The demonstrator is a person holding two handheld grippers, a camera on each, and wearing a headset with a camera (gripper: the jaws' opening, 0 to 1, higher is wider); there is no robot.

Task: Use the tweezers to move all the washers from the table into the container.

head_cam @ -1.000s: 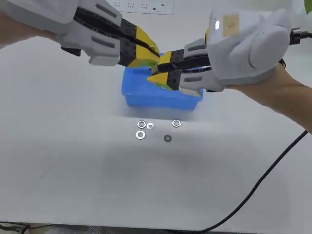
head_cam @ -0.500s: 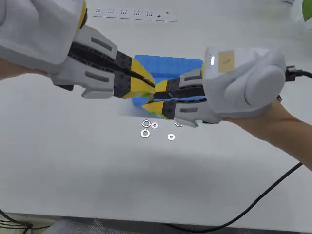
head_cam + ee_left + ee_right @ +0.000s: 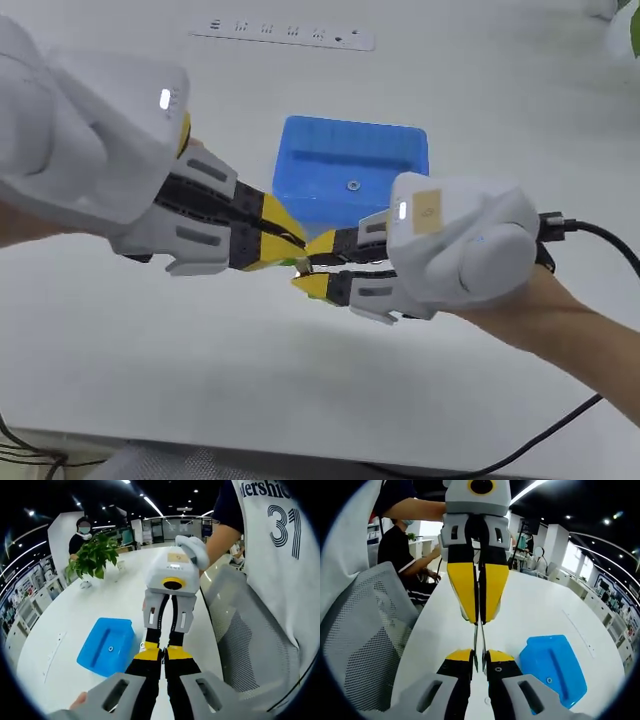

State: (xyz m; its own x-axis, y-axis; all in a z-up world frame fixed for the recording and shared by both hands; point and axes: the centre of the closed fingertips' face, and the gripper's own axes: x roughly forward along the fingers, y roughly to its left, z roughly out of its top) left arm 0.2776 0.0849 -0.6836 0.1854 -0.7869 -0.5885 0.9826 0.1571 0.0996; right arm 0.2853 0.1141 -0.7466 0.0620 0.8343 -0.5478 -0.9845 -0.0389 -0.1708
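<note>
**Tool position.** The left gripper (image 3: pixel 479 620) and the right gripper (image 3: pixel 163 654) met tip to tip above the table (image 3: pixel 520 110), on the near side of the blue container (image 3: pixel 385 160). The tweezers (image 3: pixel 479 645) ran between them. The left gripper's yellow jaws were closed on one end, and the right gripper's jaws were closed on the other.

**Reason for the hold.** This two-point hold probably served to pass or re-seat the tool, so that one gripper could later squeeze the blades squarely.

**Tool state.** The two blades lay pressed almost together along their visible length. The working end was hidden between the jaws, so whether it pinched anything could not be told.

**Work item.** One washer (image 3: pixel 352 185) lay flat on the container floor, near its centre. The container stood open-topped beyond the jaws, which left a short carry path for each later drop.
</note>
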